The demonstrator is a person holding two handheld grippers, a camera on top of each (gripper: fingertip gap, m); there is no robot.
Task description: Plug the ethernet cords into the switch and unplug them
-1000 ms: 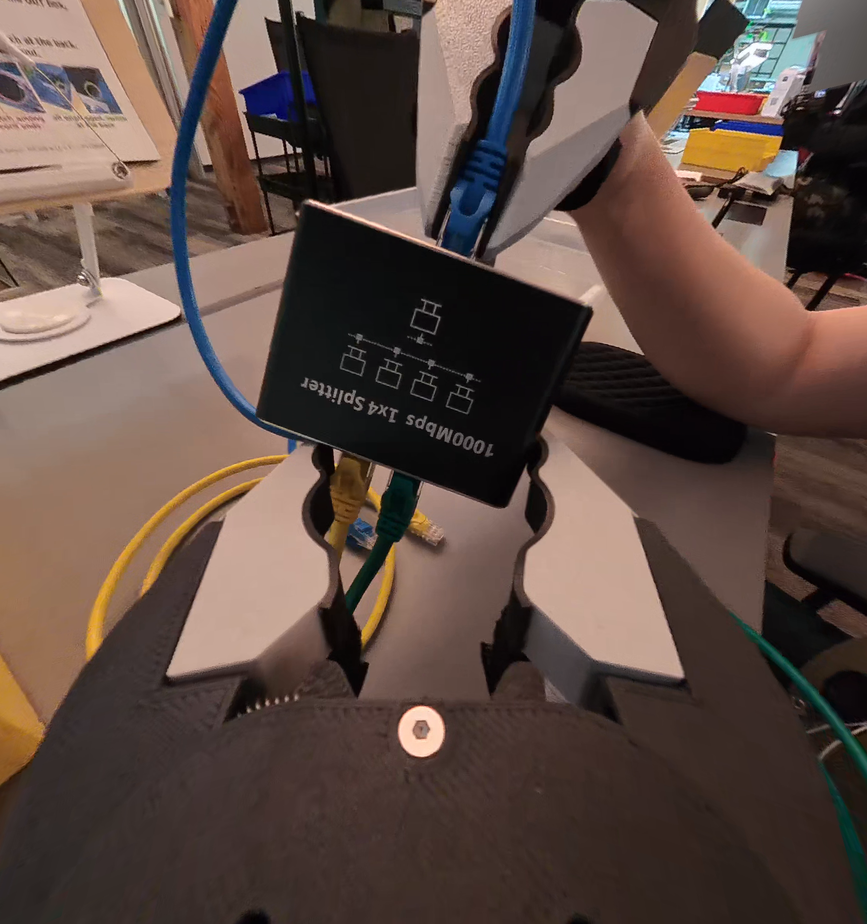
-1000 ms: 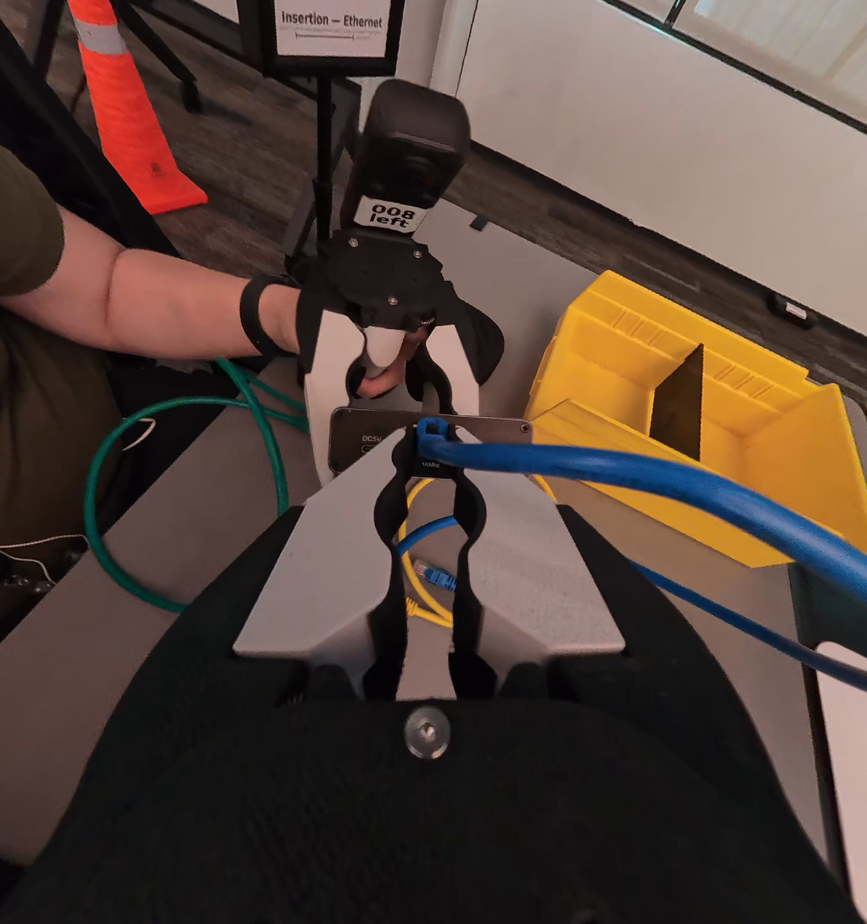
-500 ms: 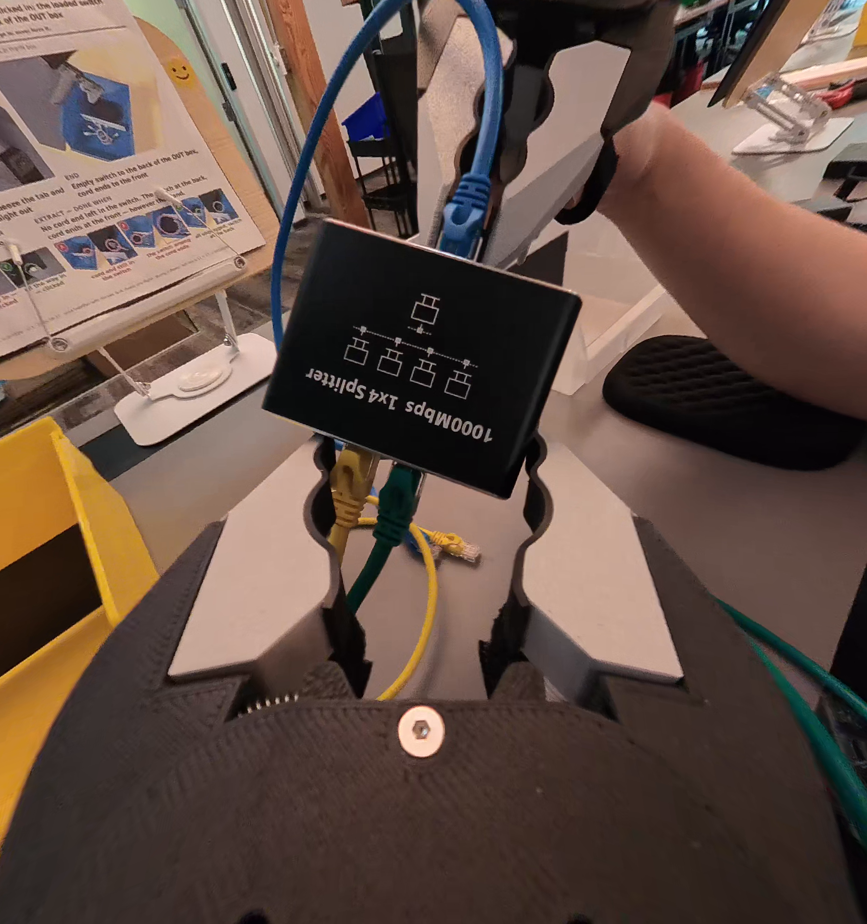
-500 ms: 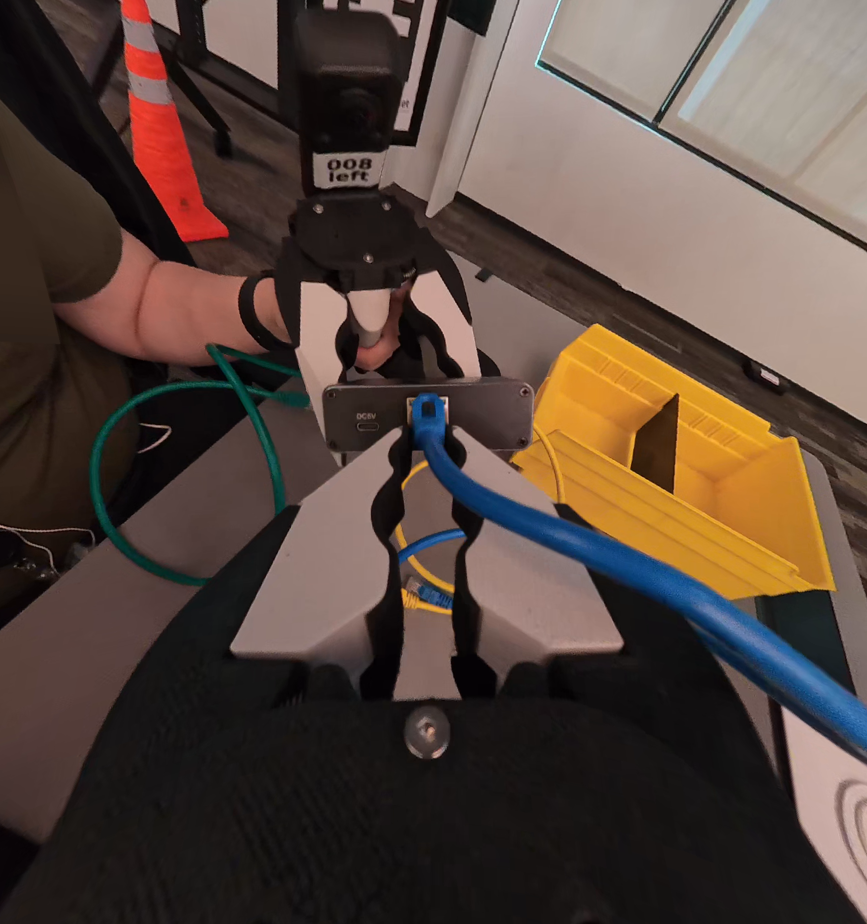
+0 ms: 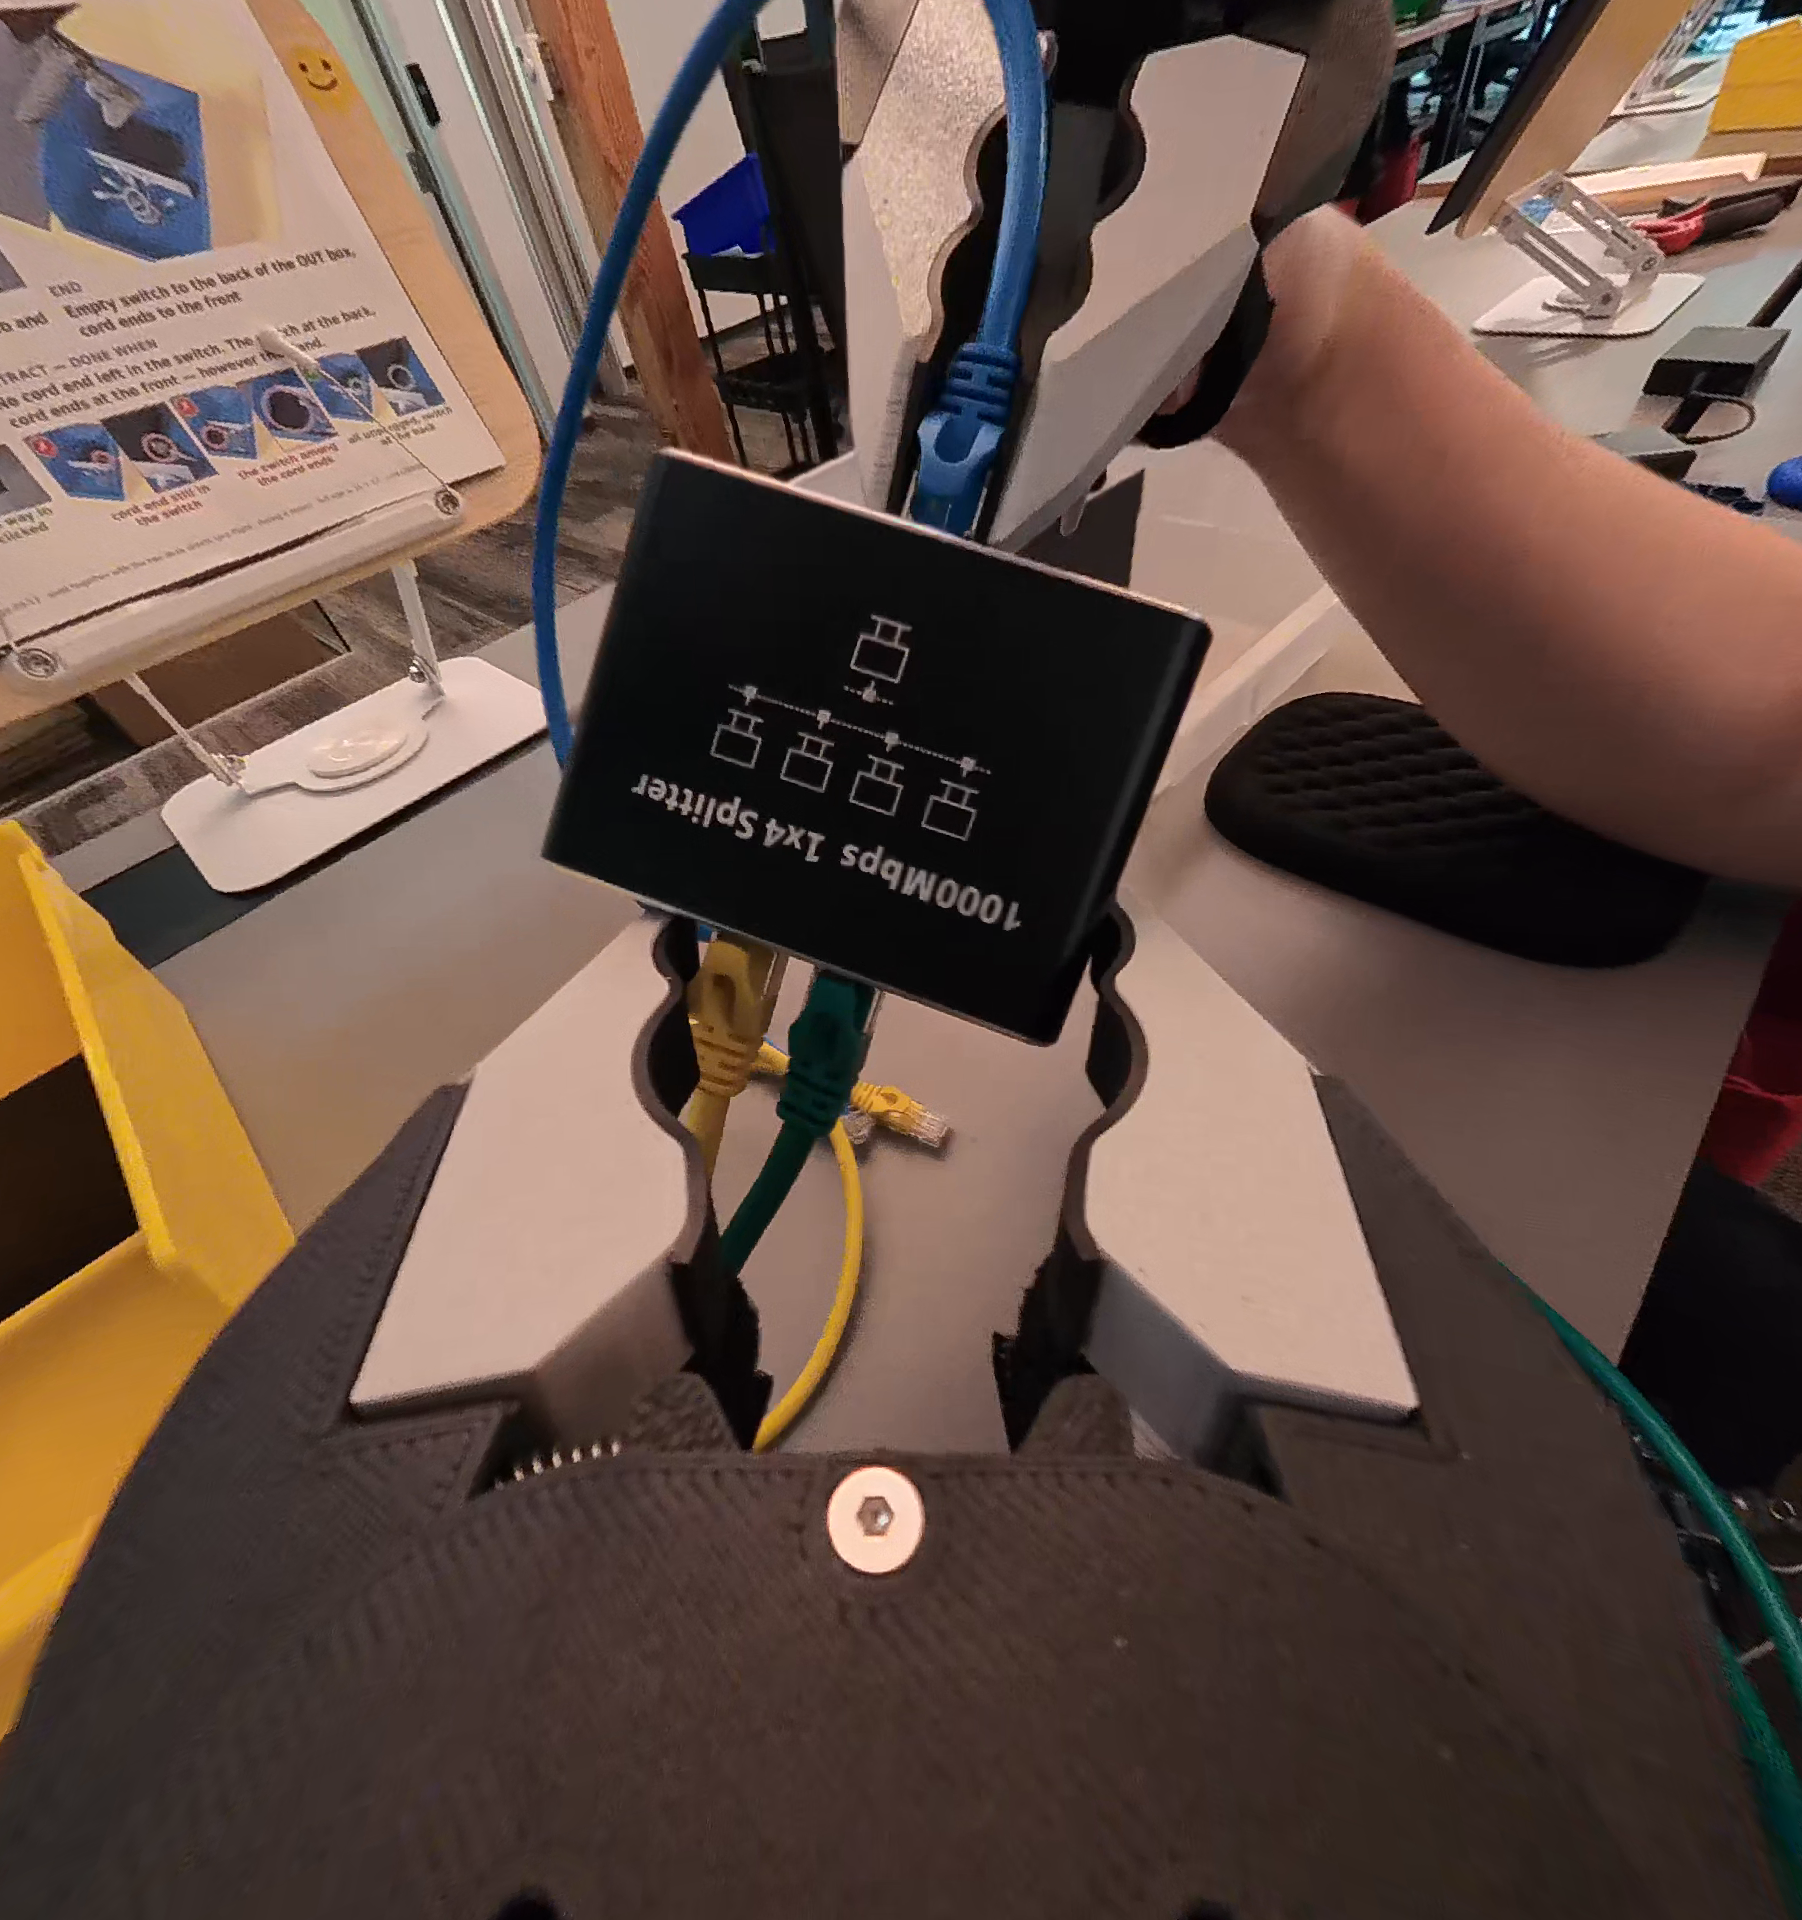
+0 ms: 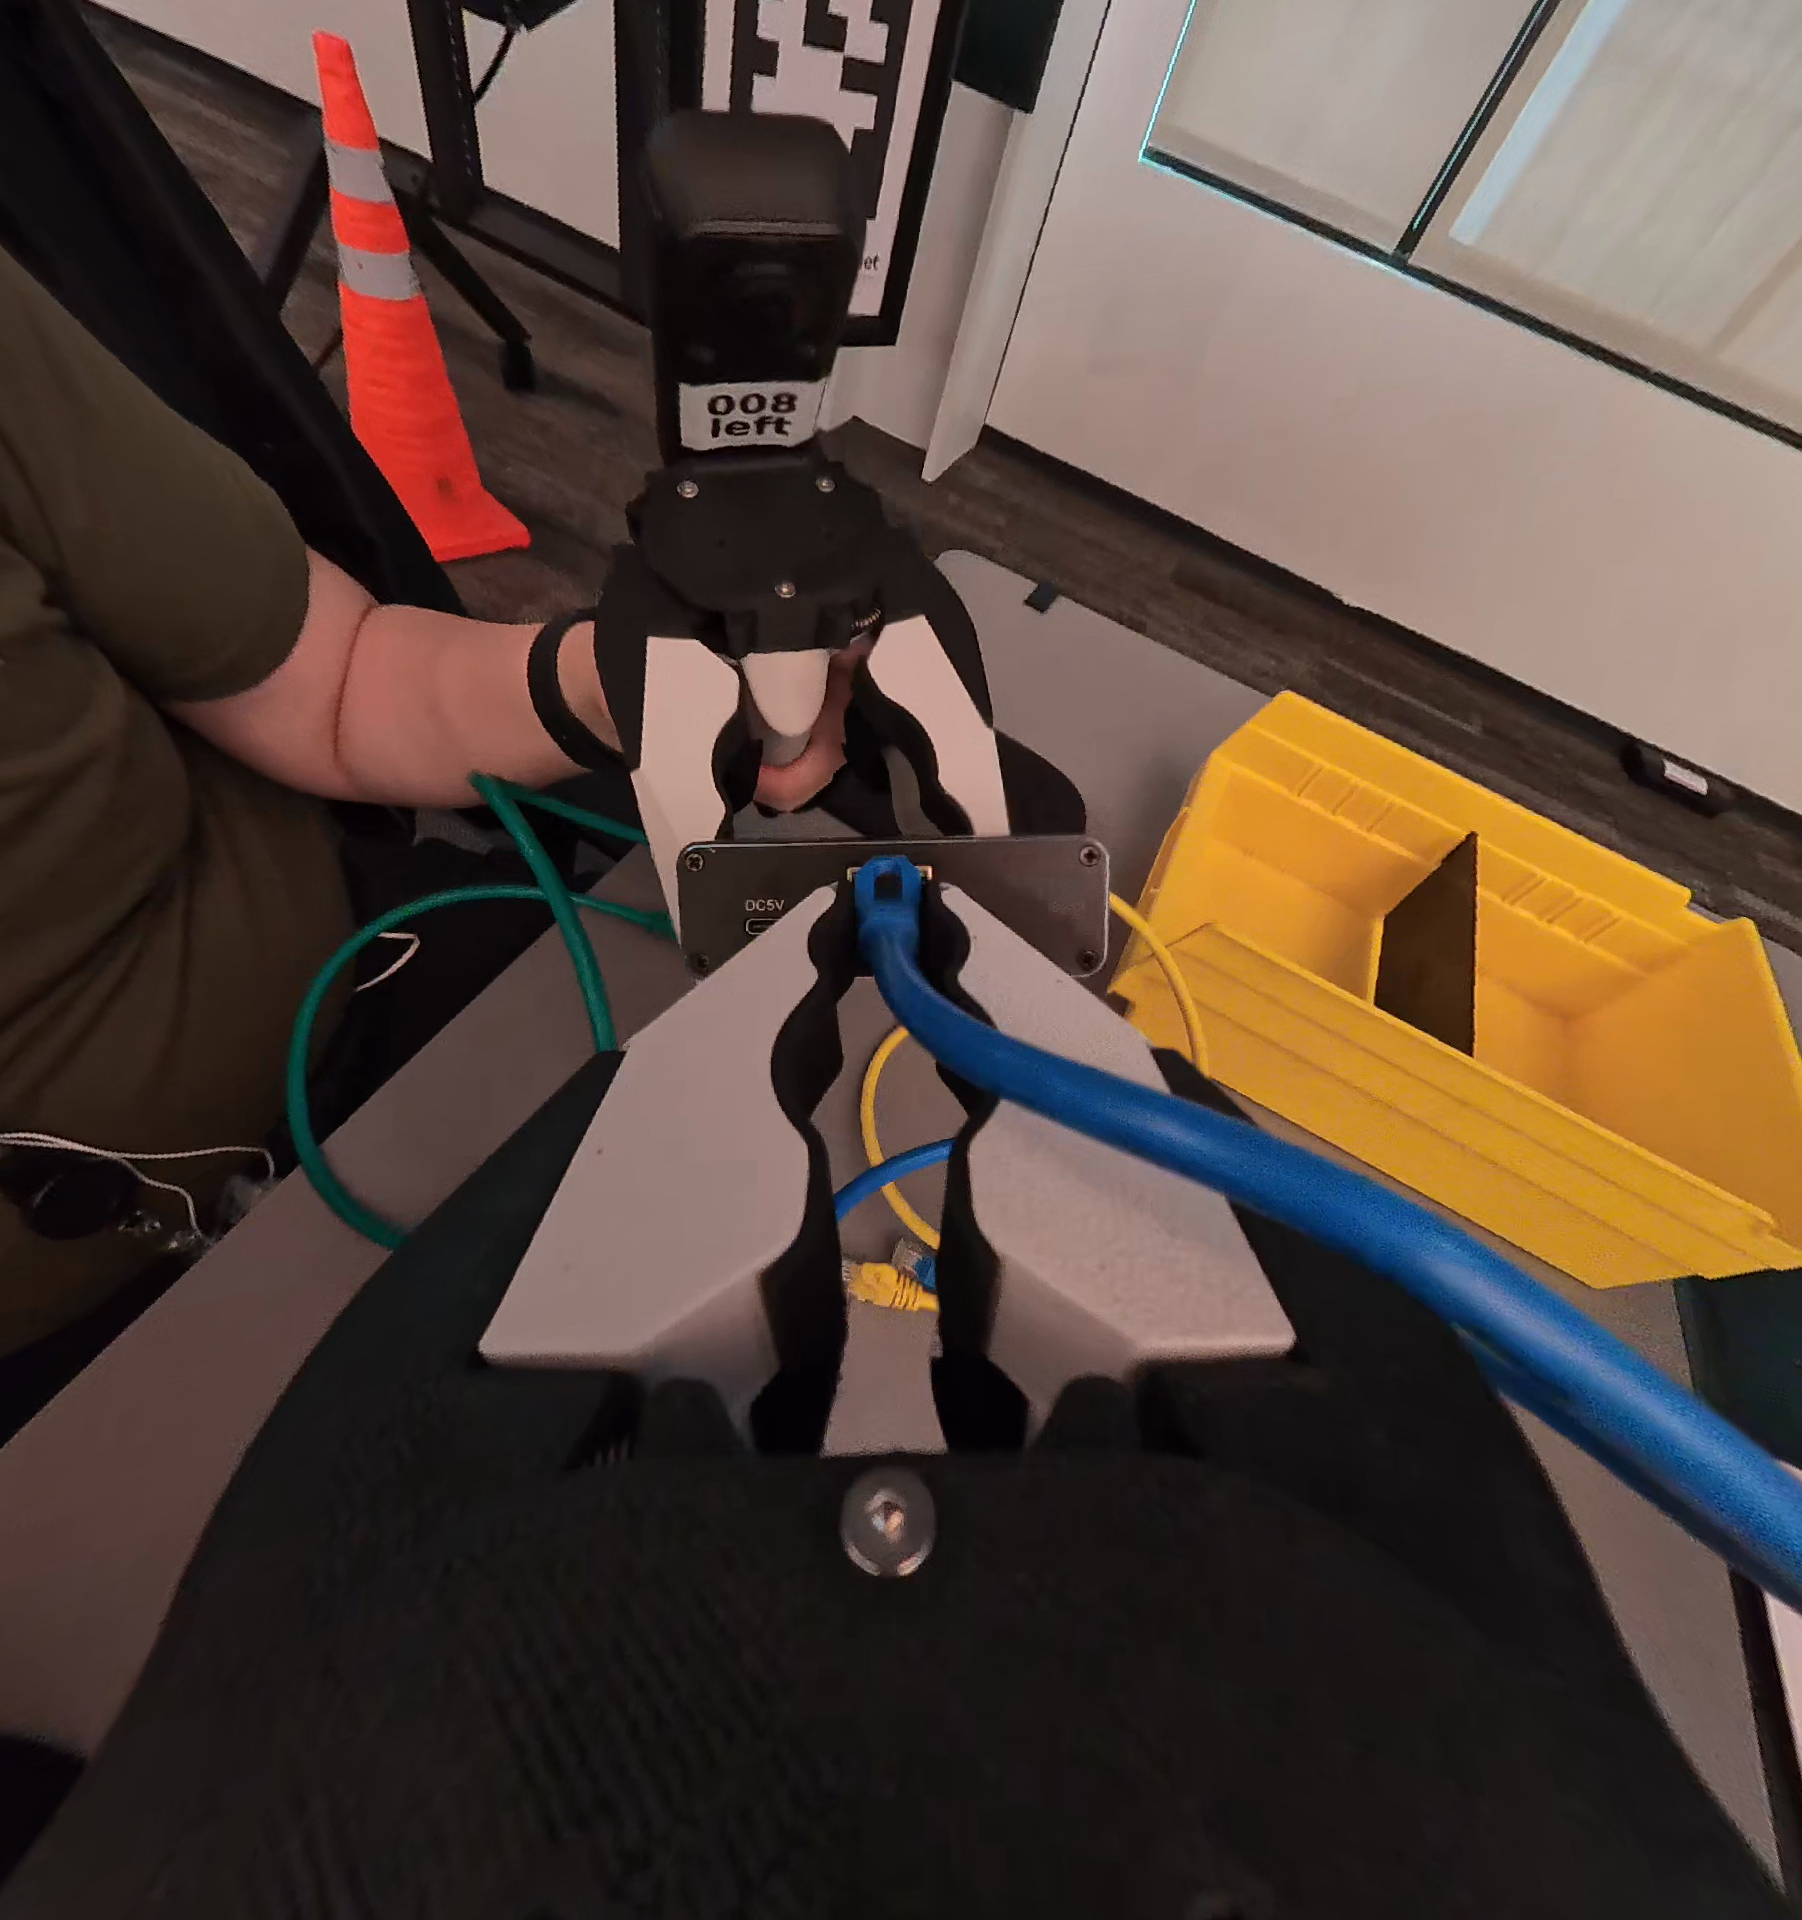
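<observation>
The black switch [image 5: 876, 748] is held off the table [image 5: 357, 1018] by my left gripper [image 5: 886, 935], which is shut on its near end. A yellow plug [image 5: 725, 1029] and a green plug [image 5: 824, 1049] sit in its near ports. My right gripper [image 6: 889, 914] is shut on the blue plug [image 6: 886, 894], which sits in the single port on the switch's opposite face [image 6: 1022, 904]. In the left wrist view the right gripper [image 5: 964, 447] comes down from above with the blue plug [image 5: 964, 426]. The blue cord [image 6: 1396, 1226] trails back over my right finger.
A yellow divided bin [image 6: 1499, 1039] stands right of the switch, also in the left wrist view [image 5: 45, 1195]. Loose yellow and blue cord ends [image 6: 881, 1283] lie on the table below. An instruction board on a stand [image 5: 149, 312], a black mesh pad [image 5: 1448, 821] and an orange cone [image 6: 388, 312] surround. About 6 cm separates my left fingertips from my right.
Both grippers have kept their grips while the switch was raised and turned toward the yellow bin. The blue plug stays at its port, and its cord has swung lower over my right finger.
</observation>
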